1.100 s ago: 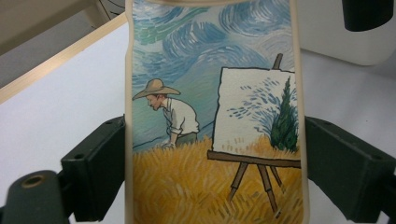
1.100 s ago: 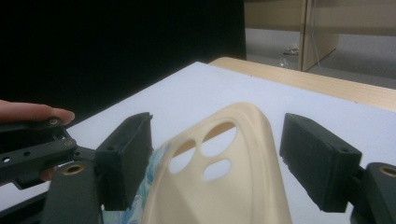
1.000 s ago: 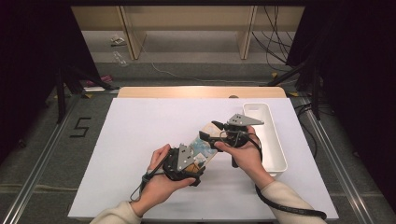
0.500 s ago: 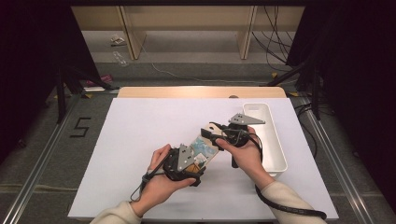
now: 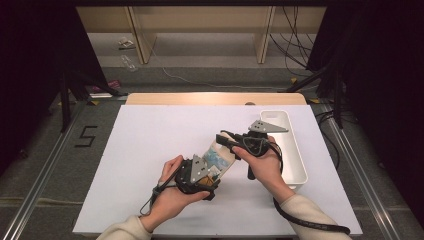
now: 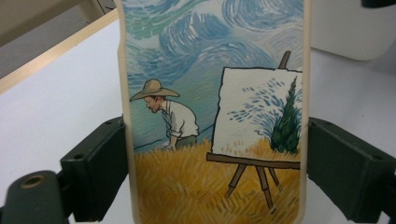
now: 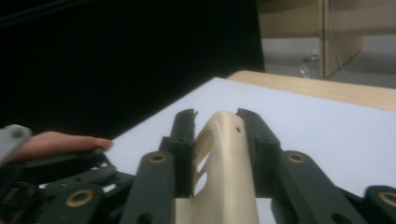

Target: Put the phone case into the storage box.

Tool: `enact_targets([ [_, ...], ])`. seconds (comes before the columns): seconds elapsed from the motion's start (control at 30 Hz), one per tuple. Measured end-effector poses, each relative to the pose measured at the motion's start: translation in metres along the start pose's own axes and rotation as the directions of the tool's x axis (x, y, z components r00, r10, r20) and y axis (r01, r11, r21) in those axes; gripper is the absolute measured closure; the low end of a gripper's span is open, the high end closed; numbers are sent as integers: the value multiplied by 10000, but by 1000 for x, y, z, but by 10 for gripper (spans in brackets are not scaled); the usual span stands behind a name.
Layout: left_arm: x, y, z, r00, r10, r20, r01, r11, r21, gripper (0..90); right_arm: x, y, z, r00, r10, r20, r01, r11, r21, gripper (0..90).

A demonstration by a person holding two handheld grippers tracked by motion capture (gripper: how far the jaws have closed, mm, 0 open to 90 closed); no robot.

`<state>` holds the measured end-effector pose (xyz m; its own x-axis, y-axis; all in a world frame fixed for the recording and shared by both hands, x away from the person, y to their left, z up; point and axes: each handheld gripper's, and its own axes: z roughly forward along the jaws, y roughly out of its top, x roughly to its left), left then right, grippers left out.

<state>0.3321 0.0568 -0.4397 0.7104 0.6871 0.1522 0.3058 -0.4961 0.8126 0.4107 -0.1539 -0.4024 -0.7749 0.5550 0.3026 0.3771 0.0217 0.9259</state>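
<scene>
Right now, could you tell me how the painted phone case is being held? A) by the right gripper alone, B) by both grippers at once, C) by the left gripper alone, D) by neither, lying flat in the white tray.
B: the left gripper has a jaw against each long edge of the phone case, and the right gripper has its jaws shut on the case's cream end.

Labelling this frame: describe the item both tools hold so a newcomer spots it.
On the white table, left of the white tray, both tools grip a cream-edged phone case. Its painted picture, a straw-hatted man beside an easel in a wheat field, sets it apart.
</scene>
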Motion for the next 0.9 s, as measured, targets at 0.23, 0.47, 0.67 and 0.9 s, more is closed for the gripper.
enact_targets([
  [0.23, 0, -2, 2, 10000, -25, 62, 24, 10000, 35, 108, 20, 9, -1, 9965, -639, -539, 641, 9979, 22, 792],
  [0.47, 3, 1, -3, 9999, -26, 107, 29, 9997, -249, 120, 29, 17, -5, 9937, -878, -692, 865, 9960, -210, 797],
  [0.67, 10, -4, -4, 9982, -546, 236, 552, 9982, -246, 96, 29, 27, -15, 9877, -1543, -264, 1536, 9878, -266, 797],
  [0.9, 18, -8, -8, 9931, -1059, 494, 1075, 9937, -324, 114, 29, 32, -18, 9710, -2391, 86, 2389, 9708, 217, 796],
])
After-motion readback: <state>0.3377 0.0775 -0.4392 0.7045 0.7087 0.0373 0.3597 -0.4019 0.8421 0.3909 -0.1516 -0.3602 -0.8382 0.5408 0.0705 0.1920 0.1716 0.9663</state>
